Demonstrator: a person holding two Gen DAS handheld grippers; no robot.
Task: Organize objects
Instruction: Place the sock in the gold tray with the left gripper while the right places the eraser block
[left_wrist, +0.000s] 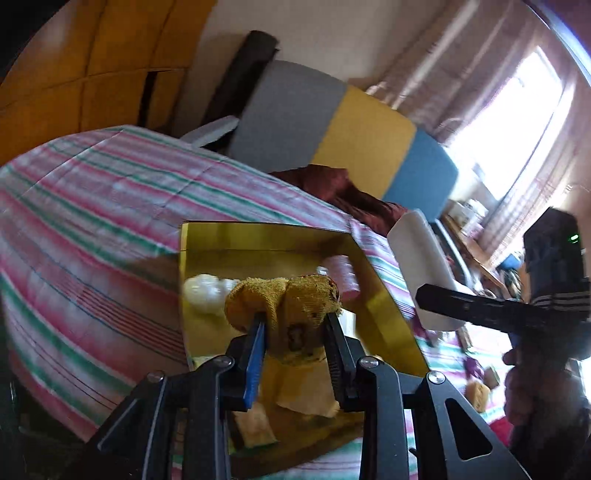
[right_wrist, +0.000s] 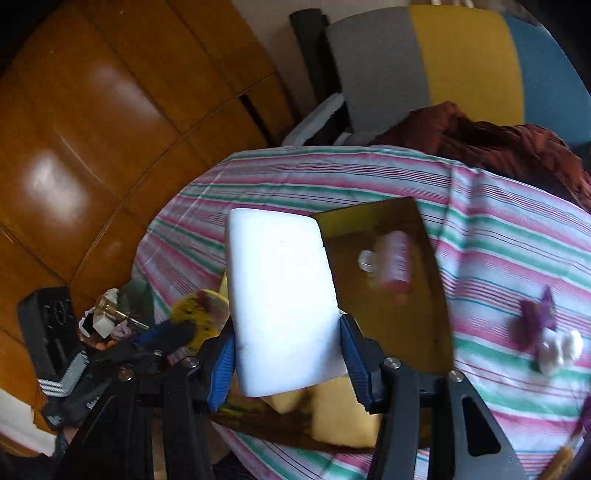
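My left gripper (left_wrist: 295, 317) is shut on a yellow stained cloth (left_wrist: 291, 306) and holds it over the open golden box (left_wrist: 266, 236) on the striped bed. Inside the box lie a white ball (left_wrist: 205, 291) and a pink bottle (left_wrist: 341, 275). My right gripper (right_wrist: 288, 332) is shut on a white foam block (right_wrist: 280, 295) and holds it above the left edge of the golden box (right_wrist: 436, 295). The pink bottle (right_wrist: 397, 262) shows inside it. The right gripper with its white block (left_wrist: 421, 269) appears at the right of the left wrist view.
The striped cloth (right_wrist: 498, 236) covers the bed. A purple item (right_wrist: 535, 317) and white balls (right_wrist: 557, 350) lie on it right of the box. A dark red cloth (right_wrist: 480, 144) and a grey-yellow-blue cushion (right_wrist: 461, 62) lie behind. A wooden wardrobe (right_wrist: 92, 129) stands at left.
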